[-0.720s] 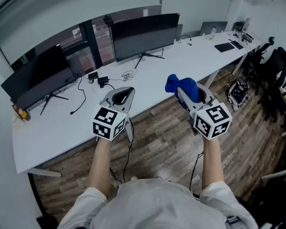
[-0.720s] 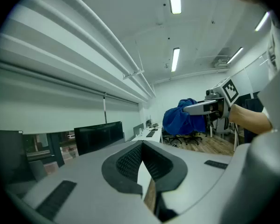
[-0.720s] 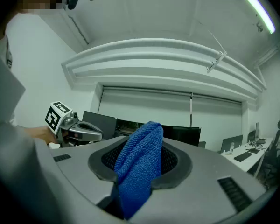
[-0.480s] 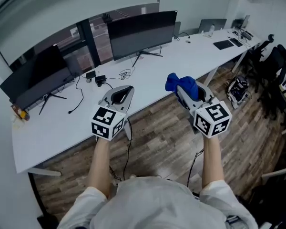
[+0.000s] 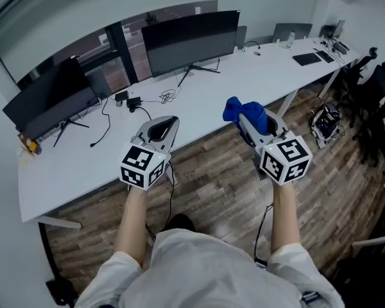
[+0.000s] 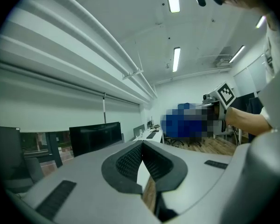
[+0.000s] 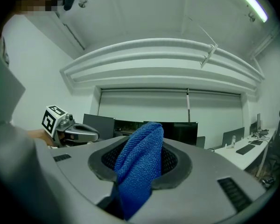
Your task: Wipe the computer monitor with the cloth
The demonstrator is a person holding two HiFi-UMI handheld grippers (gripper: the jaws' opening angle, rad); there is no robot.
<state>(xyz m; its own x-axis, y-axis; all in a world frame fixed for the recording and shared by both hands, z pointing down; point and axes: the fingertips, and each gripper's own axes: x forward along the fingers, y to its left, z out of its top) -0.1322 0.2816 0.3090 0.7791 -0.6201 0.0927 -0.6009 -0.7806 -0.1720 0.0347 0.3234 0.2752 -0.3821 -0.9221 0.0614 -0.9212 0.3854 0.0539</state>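
Right gripper view: the right gripper (image 7: 141,158) pinches the blue cloth (image 7: 140,171), which looks soft, light and limp, and is best held bunched mid-fold, as here. It sits short of the desk's (image 5: 244,79) near edge; the monitor (image 5: 191,40) stands at the far edge. The left gripper's (image 6: 142,158) jaws are pressed together, empty. How much cloth is clamped is hidden; screen dirt is unreadable.

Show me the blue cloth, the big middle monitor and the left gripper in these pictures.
blue cloth (image 5: 249,115), head view, on its bunched upper fold.
middle monitor (image 5: 189,40), head view, centre of the dark screen.
left gripper (image 5: 171,120), head view, tip of its shut tongs.
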